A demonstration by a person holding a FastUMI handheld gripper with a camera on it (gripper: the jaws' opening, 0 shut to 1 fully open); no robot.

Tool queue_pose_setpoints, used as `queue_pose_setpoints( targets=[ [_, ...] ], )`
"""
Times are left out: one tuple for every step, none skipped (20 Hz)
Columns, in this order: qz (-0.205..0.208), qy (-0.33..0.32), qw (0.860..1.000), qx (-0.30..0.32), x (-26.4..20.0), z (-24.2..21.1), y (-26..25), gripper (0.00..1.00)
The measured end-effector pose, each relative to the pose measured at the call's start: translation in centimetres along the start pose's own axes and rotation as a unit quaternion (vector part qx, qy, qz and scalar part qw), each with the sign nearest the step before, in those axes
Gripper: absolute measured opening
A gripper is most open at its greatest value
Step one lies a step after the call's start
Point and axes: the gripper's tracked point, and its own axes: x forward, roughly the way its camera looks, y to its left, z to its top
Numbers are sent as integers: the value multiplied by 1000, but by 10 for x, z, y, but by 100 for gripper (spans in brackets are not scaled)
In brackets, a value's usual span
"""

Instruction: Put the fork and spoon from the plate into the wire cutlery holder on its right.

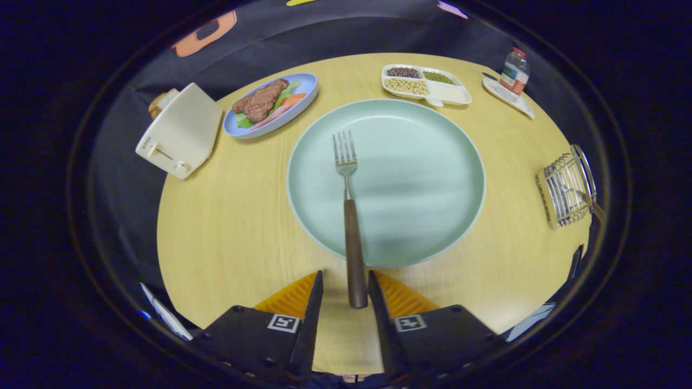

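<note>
1. A gripper hangs low over a round wooden table, its two fingers set a little apart on either side of a fork's dark handle end.
2. The fork lies with its tines on a large pale green plate and its handle reaching over the near rim, between the fingers. Small gaps show on both sides of the handle, so the jaws appear narrow but not pressing on it.
3. The wire cutlery holder stands to the right of the plate, near the table's edge; a handle seems to poke from it, though the view there is too warped to be sure.
4. Beyond the plate sit a blue dish of meat and vegetables, a cream toaster, a divided tray of beans and a bottle on a small white dish.
</note>
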Motion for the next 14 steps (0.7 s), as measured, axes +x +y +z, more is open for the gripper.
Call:
queue_pose_setpoints(
  targets=[
    [-3,2,1000,5,5,1,-2,33],
    [-2,-3,1000,9,3,1,-3,17],
    [0,-9,1000,7,5,0,-2,13],
    [7,-15,1000,4,3,3,0,13],
    [7,-22,1000,0,2,4,-1,8],
    [10,-31,999,-7,0,4,-2,8],
    [10,-39,999,-14,-4,3,-3,8],
    [12,-45,999,-13,-3,2,-3,1],
    [17,-54,998,-19,-11,3,-2,1],
    [21,-66,997,-25,-17,4,-3,1],
    [20,-78,996,-30,-23,5,-5,1],
    [20,-86,995,-35,-28,4,-7,1],
    [23,-93,995,-41,-35,4,-7,1],
    [26,-97,994,-44,-41,3,-8,1]
  ],
)
